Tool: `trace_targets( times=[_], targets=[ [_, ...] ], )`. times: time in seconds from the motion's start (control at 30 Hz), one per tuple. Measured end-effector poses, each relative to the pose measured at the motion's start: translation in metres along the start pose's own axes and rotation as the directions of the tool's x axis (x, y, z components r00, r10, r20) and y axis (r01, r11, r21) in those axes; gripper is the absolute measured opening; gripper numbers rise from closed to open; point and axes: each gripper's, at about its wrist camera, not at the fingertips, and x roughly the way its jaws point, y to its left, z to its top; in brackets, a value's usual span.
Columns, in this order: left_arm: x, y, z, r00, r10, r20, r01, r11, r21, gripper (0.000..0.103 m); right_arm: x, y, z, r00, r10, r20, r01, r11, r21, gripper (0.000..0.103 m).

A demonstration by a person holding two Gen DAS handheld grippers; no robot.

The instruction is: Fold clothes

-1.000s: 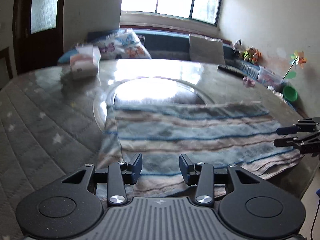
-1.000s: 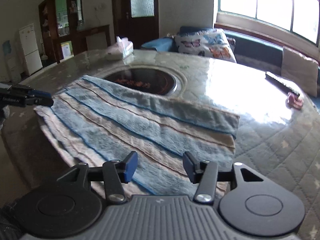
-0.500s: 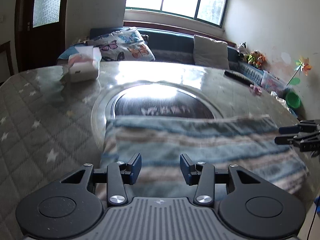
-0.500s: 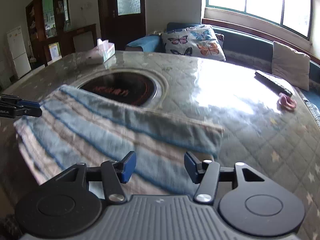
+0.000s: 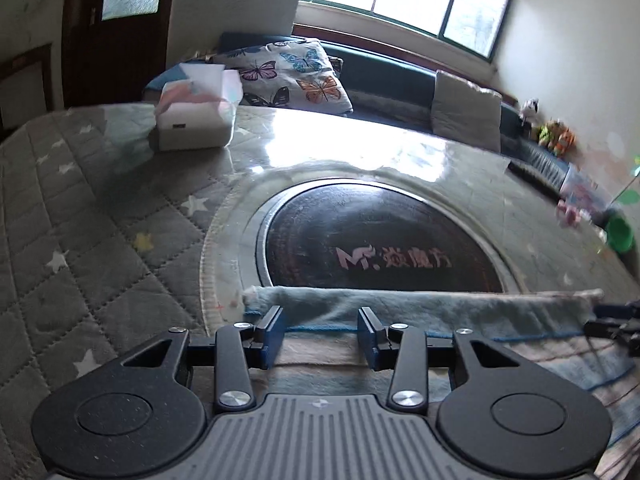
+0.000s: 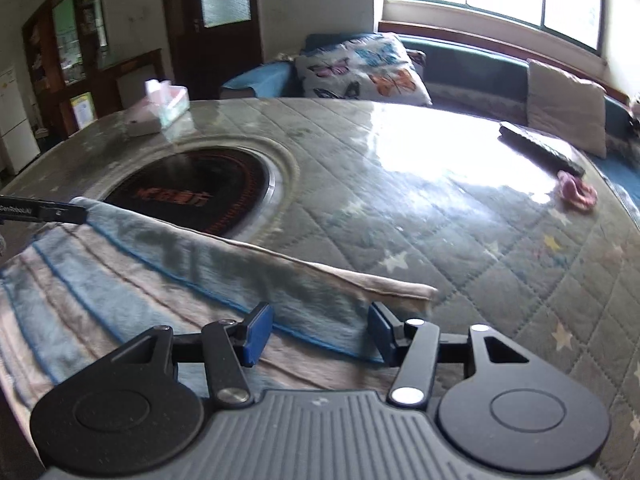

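Now both claws gape over the striped towel [image 5: 420,312]; left claw [image 5: 322,334]; right claw [image 6: 318,334]

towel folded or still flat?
Cannot tell. The towel lies flat on the table with its far edge straight; no stacked layers visible.

My left tongs [image 5: 320,330] point forward and level, fingers spread wide with nothing between the blue pads [image 5: 274,336]. My right tongs [image 6: 316,334] are just as wide apart and equally bare. Each pair shows in the other's view: the right at the far right edge, the left at the far left.
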Motion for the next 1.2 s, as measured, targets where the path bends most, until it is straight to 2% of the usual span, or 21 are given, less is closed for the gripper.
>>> trace_targets(
  times=[0.2, 0.3, 0.43, 0.57, 0.87, 1.0, 1.2],
  targets=[
    [0.0, 0.0, 0.005, 1.0, -0.006, 0.011, 0.006, 1.0, 0.007, 0.042, -0.004, -0.002, 0.009, 0.999, 0.003, 0.033, -0.003, 1.0, -0.003, 0.054],
    [0.011, 0.0, 0.003, 1.0, 0.029, -0.004, -0.029, 0.999, 0.017, 0.043, 0.002, -0.003, 0.012, 1.0, 0.0, 0.023, 0.0, 1.0, 0.004, 0.054],
    [0.004, -0.001, 0.003, 1.0, 0.025, 0.007, -0.025, 0.999, 0.028, 0.044, 0.012, -0.008, 0.012, 1.0, -0.009, -0.003, 0.009, 0.999, 0.033, 0.054],
    [-0.004, -0.003, 0.002, 1.0, 0.019, 0.018, -0.02, 0.999, 0.04, 0.048, 0.001, 0.002, 0.015, 0.999, -0.03, 0.015, 0.031, 1.0, -0.004, 0.054],
    [-0.028, -0.022, -0.026, 1.0, -0.022, 0.002, 0.022, 0.995, 0.1, 0.059, -0.009, 0.061, 0.007, 0.998, 0.065, 0.009, -0.063, 0.991, -0.12, 0.055],
    [-0.043, -0.025, -0.041, 1.0, -0.019, 0.012, 0.017, 0.99, 0.137, 0.067, -0.016, 0.098, -0.004, 0.996, 0.089, 0.016, -0.084, 0.974, -0.212, 0.061],
    [-0.061, -0.025, -0.063, 1.0, -0.008, 0.026, 0.003, 0.983, 0.181, 0.07, -0.027, 0.134, -0.024, 0.992, 0.122, 0.022, -0.11, 0.946, -0.304, 0.066]
  ],
)
